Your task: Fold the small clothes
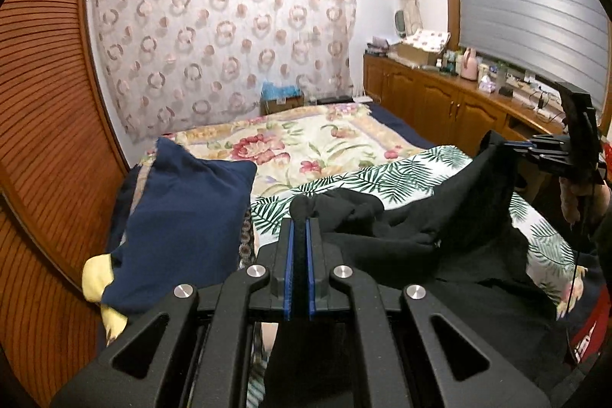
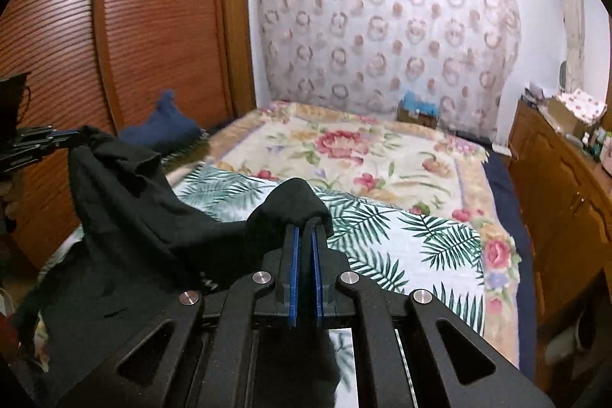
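There is one black garment [image 1: 413, 217], and two grippers hold it: the left gripper [image 1: 299, 222] and the right gripper [image 2: 305, 224], each with two fingers. On the one bed [image 2: 493, 174] lie one palm-leaf cloth [image 2: 401, 239], one flowered blanket [image 2: 344, 148] and one navy pillow [image 1: 183, 217].

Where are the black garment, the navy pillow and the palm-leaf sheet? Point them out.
black garment [image 1: 440, 213], left wrist view, draped middle
navy pillow [image 1: 183, 217], left wrist view, centre
palm-leaf sheet [image 2: 401, 236], right wrist view, bare part
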Action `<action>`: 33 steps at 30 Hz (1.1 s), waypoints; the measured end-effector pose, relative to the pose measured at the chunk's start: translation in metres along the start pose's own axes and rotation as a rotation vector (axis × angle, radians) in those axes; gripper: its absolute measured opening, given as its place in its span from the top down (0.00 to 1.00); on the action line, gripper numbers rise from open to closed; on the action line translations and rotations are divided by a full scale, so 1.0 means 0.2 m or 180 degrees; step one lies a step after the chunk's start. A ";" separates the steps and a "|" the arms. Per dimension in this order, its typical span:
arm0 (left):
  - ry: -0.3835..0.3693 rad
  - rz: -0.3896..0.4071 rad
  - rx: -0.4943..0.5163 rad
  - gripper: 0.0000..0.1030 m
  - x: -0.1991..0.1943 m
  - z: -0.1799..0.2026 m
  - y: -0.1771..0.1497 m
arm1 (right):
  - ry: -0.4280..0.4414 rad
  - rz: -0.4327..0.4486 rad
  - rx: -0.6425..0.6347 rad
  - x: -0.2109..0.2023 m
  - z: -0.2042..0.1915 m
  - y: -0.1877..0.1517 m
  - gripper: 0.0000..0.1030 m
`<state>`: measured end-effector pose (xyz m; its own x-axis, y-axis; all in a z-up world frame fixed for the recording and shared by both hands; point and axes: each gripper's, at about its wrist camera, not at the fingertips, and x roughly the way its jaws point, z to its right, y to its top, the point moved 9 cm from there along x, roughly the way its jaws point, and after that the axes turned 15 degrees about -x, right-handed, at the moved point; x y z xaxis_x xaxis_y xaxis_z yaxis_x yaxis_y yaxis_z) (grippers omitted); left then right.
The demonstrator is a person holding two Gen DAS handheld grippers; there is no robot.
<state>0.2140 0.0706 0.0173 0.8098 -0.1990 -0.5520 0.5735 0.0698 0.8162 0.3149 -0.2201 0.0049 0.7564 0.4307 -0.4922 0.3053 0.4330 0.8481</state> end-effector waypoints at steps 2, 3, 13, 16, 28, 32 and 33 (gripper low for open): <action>-0.0002 0.0043 0.0013 0.94 -0.11 0.00 -0.06 | 0.0013 0.0045 -0.0035 -0.10 -0.05 -0.05 0.94; 0.0002 0.0058 0.0013 0.94 -0.14 -0.01 -0.09 | 0.0004 0.0060 -0.0059 -0.16 -0.08 -0.07 0.94; -0.0044 -0.0023 -0.0156 0.94 -0.46 -0.05 -0.56 | 0.0211 0.0030 -0.0200 -0.71 -0.42 -0.37 0.94; -0.0017 -0.0101 -0.0186 0.94 -0.48 -0.06 -0.67 | 0.0287 -0.0082 -0.0181 -0.77 -0.47 -0.47 0.94; 0.0106 -0.0378 -0.0420 0.94 -0.38 -0.15 -1.01 | 0.0463 -0.0549 -0.0071 -0.74 -0.60 -0.79 0.94; 0.0155 -0.0412 -0.0508 0.93 -0.35 -0.19 -1.06 | 0.0458 -0.0722 -0.0014 -0.68 -0.62 -0.82 0.94; 0.0141 -0.0414 -0.0534 0.93 -0.35 -0.19 -1.06 | 0.0458 -0.0741 0.0000 -0.68 -0.62 -0.83 0.94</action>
<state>0.0412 0.1077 -0.1242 0.7301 -0.1741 -0.6608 0.6832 0.2089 0.6998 0.0905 -0.2520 -0.0930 0.5758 0.4277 -0.6968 0.4614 0.5336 0.7088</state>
